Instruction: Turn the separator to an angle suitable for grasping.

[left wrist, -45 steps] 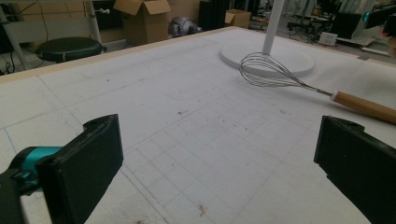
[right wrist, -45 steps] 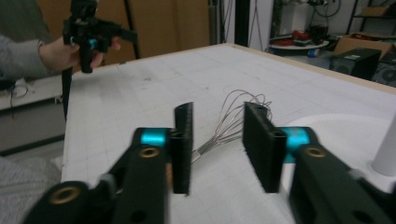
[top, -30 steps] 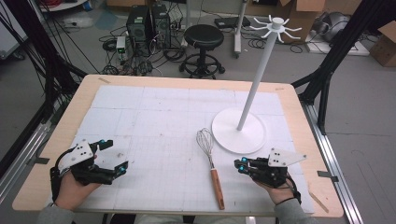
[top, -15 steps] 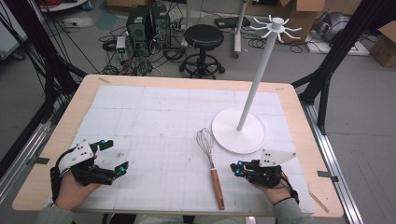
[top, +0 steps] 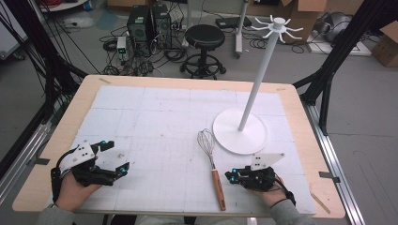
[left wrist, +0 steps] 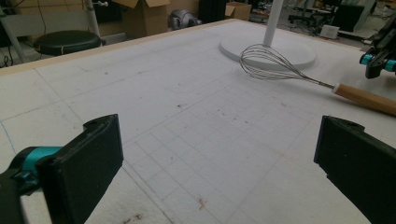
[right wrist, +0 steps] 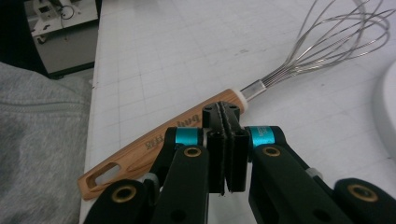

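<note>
A whisk (top: 214,169) with a wooden handle and wire head lies on the white mat, handle toward the front edge. My right gripper (top: 230,176) sits just right of the handle, low over the mat, pointing left at it. In the right gripper view the right gripper (right wrist: 226,114) has its jaws pressed together with nothing between them, tips close over the whisk handle (right wrist: 154,140). My left gripper (top: 116,157) rests at the front left, jaws wide open and empty. The left gripper (left wrist: 219,154) view shows the whisk (left wrist: 289,70) far off.
A white hook stand (top: 259,75) rises from a round base (top: 230,133) behind the whisk's wire head. The wooden table edge (top: 187,80) frames the white grid mat. A grey sleeve (right wrist: 42,154) lies at the left of the right gripper view.
My right gripper has moved left and down toward the whisk handle, staying shut. The left gripper and the whisk have not moved.
</note>
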`<act>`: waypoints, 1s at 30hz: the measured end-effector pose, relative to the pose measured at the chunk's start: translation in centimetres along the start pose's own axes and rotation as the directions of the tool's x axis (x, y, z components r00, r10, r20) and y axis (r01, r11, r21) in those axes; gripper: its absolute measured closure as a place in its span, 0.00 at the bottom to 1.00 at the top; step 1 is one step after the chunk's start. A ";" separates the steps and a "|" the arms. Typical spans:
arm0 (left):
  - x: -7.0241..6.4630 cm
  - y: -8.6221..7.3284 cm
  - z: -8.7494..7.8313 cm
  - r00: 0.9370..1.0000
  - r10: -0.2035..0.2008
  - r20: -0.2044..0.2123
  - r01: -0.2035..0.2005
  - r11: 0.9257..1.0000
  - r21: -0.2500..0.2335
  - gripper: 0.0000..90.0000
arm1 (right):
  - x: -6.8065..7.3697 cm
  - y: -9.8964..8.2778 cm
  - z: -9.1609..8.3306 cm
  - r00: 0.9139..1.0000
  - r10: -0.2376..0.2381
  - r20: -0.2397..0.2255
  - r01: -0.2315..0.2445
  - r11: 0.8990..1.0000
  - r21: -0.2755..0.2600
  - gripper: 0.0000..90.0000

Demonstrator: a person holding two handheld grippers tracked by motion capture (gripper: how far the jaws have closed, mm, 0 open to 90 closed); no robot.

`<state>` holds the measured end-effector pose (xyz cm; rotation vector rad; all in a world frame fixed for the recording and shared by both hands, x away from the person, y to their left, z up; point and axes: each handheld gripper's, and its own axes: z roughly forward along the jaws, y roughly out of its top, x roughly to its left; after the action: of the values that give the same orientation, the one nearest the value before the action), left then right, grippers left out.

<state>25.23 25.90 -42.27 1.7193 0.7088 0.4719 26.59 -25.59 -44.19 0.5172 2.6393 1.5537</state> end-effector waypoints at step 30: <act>0.0 -0.1 0.1 1.000 0.005 0.003 -0.005 1.000 0.013 0.02 | 0.5 0.1 1.8 0.997 -0.026 -0.069 0.033 0.994 0.103 1.00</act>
<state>25.30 25.84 -42.37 1.7344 0.7068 0.4686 26.50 -23.85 -44.94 0.4361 2.7772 1.4569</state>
